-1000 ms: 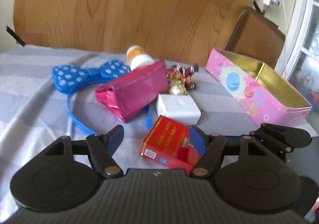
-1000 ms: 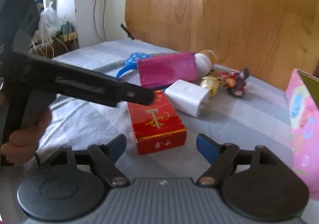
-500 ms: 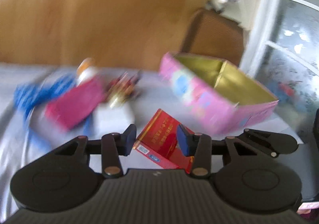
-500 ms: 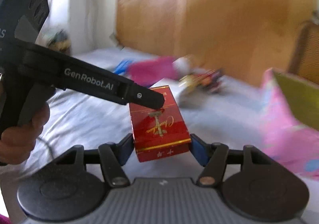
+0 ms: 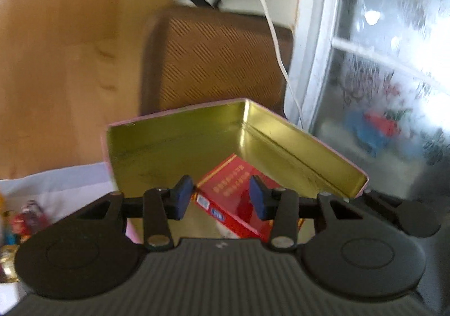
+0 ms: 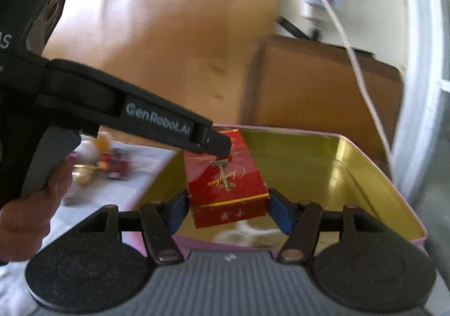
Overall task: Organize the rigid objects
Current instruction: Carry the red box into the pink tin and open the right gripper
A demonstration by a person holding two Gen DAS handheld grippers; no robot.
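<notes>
A red box with gold lettering hangs over the open pink tin, whose inside is gold. My right gripper is shut on the box's near end, one blue pad on each side. My left gripper is shut on the same red box, seen from another angle above the tin's gold wall. In the right wrist view the left gripper's black fingers reach in from the left to the box's far end. A hand holds that tool's grip.
Small toys and a gold bell lie blurred on the grey cloth left of the tin, also at the left edge. Behind the tin stand a brown padded chair back, a wooden panel, a hanging white cable and a window.
Both grippers closed on the red box where it lay on the cloth, then lifted it and carried it right until it hung over the pink tin. The other objects slid out of view leftward.
</notes>
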